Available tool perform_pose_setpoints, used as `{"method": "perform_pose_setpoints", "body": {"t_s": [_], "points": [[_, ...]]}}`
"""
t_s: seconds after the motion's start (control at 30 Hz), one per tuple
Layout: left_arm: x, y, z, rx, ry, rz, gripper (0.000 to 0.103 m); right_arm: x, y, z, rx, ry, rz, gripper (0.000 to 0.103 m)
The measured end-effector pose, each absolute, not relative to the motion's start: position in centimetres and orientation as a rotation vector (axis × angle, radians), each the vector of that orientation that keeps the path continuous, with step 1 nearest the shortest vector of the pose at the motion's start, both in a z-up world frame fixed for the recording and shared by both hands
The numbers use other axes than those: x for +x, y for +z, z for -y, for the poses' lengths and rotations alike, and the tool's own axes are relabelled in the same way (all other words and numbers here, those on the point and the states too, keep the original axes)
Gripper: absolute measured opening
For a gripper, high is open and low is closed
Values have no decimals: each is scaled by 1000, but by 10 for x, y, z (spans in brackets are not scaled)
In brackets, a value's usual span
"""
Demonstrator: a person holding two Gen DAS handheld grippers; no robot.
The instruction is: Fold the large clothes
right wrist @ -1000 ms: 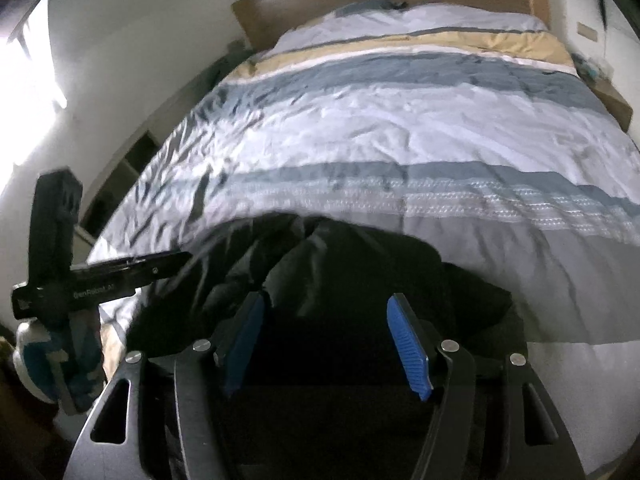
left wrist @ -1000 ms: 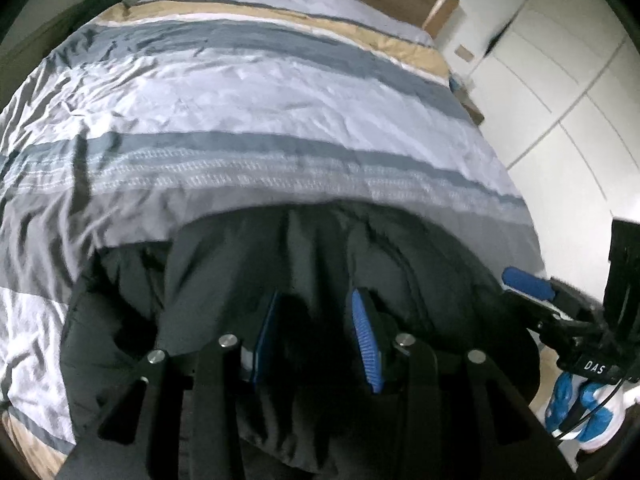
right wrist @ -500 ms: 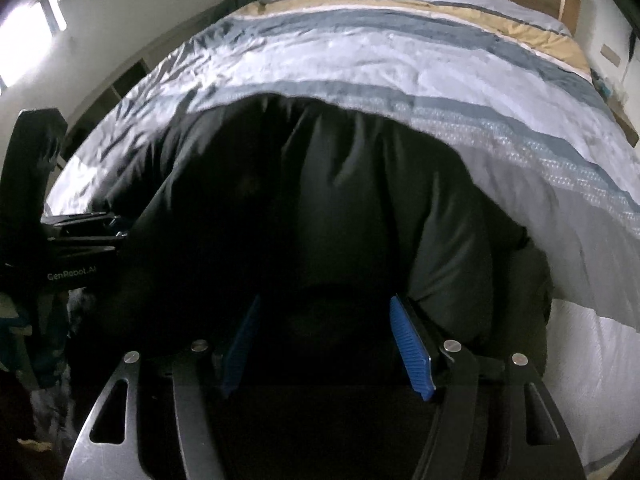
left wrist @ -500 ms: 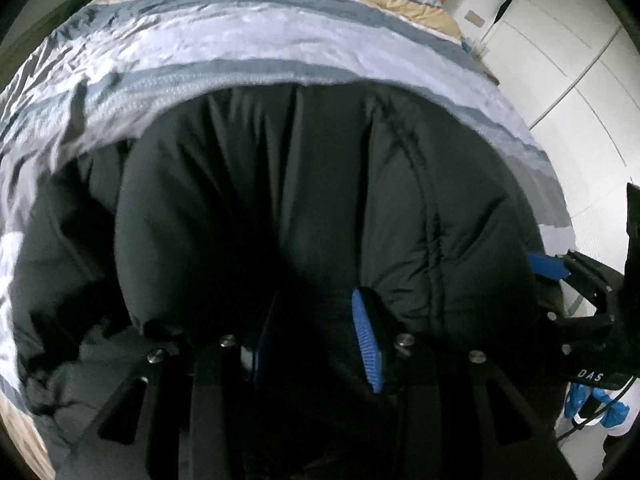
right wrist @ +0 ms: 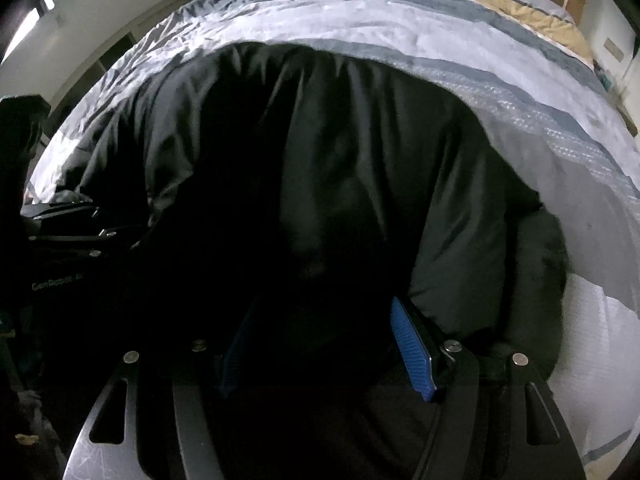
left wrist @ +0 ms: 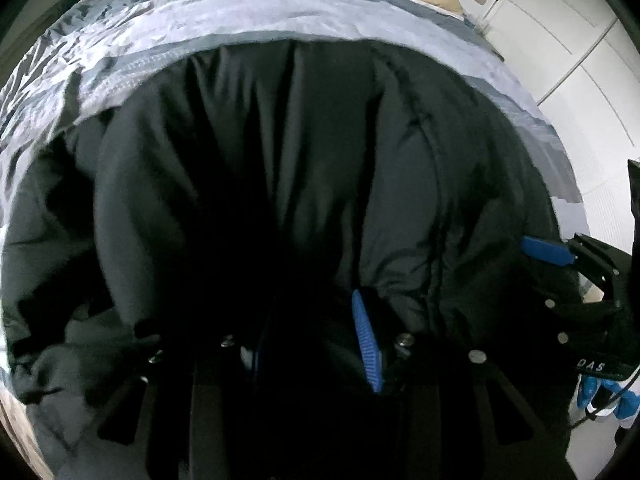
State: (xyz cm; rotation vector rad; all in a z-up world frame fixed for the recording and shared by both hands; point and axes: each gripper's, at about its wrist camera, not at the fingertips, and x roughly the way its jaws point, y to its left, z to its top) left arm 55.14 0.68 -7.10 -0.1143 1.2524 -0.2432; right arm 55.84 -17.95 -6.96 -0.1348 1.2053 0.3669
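Both my grippers have dropped toward the bed since a second ago, so the black padded jacket (left wrist: 320, 168) now fills most of each view where striped bedding showed before. My left gripper (left wrist: 312, 344) is clamped on a dark fold of the jacket, its blue pads (left wrist: 366, 344) close together with cloth bunched between them. My right gripper (right wrist: 326, 344) also has jacket fabric between its blue pads (right wrist: 412, 354), set wider apart; the cloth there is so dark that I cannot tell whether the pads press on it. Spread across the near end of the bed, the jacket lies on the striped duvet (right wrist: 400, 12), whose grey, white and tan bands curve around its far edge. White wardrobe doors (left wrist: 560, 40) stand beyond the bed's right side in the left wrist view, where my right gripper's blue fingertip (left wrist: 546, 250) shows at the jacket's right edge.
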Motion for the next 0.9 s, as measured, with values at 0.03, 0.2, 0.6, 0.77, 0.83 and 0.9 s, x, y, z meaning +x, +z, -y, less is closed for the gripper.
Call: {"method": "perform_pose_setpoints", "body": {"t_s": [0.03,0.2,0.6,0.77,0.83,0.9], "points": [[550,-66,-8,-119,-245,-1246,36,557,-64,181,-135,368,-1200,66],[555,-34,-17,-114,-231,-1175,36,553,-35,186,-153,373,-1145,70],[614,-15,-12,-104,-189,-1078,36,614,11,176,-87,351,-971,86],[615,-40,0,-64,-197,-1101,42,628,-22,165,-101,344,-1030,86],[610,-51,4,-42,-201,-1116,44,623,-44,161,-154,330,-1071,87],[601,-62,10,5,-201,-1137,46,615,-63,158,-191,312,-1111,87]]}}
